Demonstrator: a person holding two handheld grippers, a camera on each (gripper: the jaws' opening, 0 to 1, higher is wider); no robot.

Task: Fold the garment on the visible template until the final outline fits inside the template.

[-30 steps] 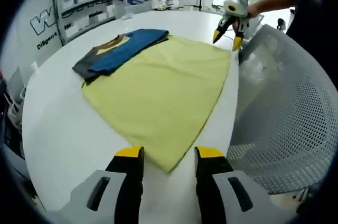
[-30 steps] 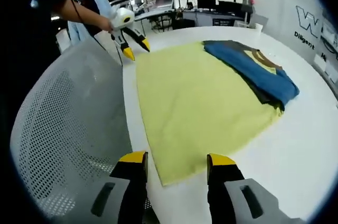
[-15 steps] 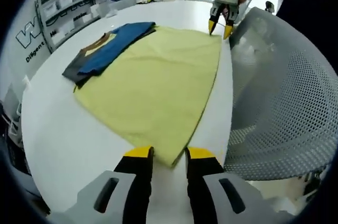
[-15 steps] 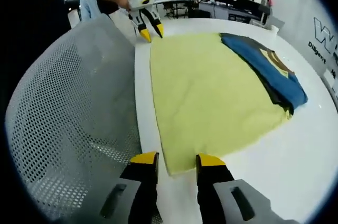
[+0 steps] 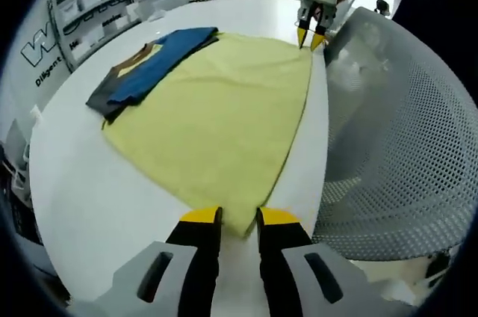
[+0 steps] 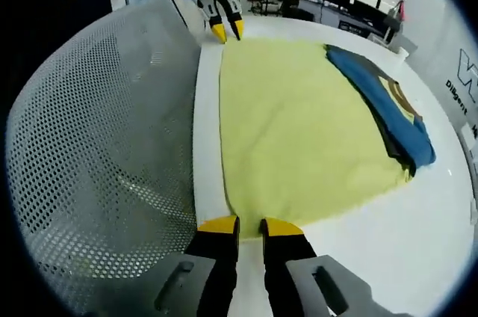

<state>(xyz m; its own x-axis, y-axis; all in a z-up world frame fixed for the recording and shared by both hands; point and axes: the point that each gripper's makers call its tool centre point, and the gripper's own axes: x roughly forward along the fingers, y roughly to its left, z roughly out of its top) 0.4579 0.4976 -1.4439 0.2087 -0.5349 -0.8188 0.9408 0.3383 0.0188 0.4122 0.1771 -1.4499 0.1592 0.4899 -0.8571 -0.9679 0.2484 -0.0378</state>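
Yellow cloth: the garment [image 5: 224, 115] lies flat across the middle of the frame on the white tabletop [image 5: 82, 205], one straight edge running along the tabletop's rim.
Left claw: left claw [image 5: 237, 218] at bottom centre, jaws nearly together around the near corner; whether they pinch the cloth I cannot tell.
Right claw: right claw [image 6: 250, 225] likewise narrowed at the opposite corner, grip unclear.
Risk: if only one corner is truly caught, I'd expect the lift to skew the fold.
Risk two: that edge sits close to the rim, so a pull could drag it over.
Around: a folded blue and grey stack [image 5: 149, 70] overlaps the far edge, upper left.
In the way: a mesh chair back [image 5: 403, 145] crowds the right side.
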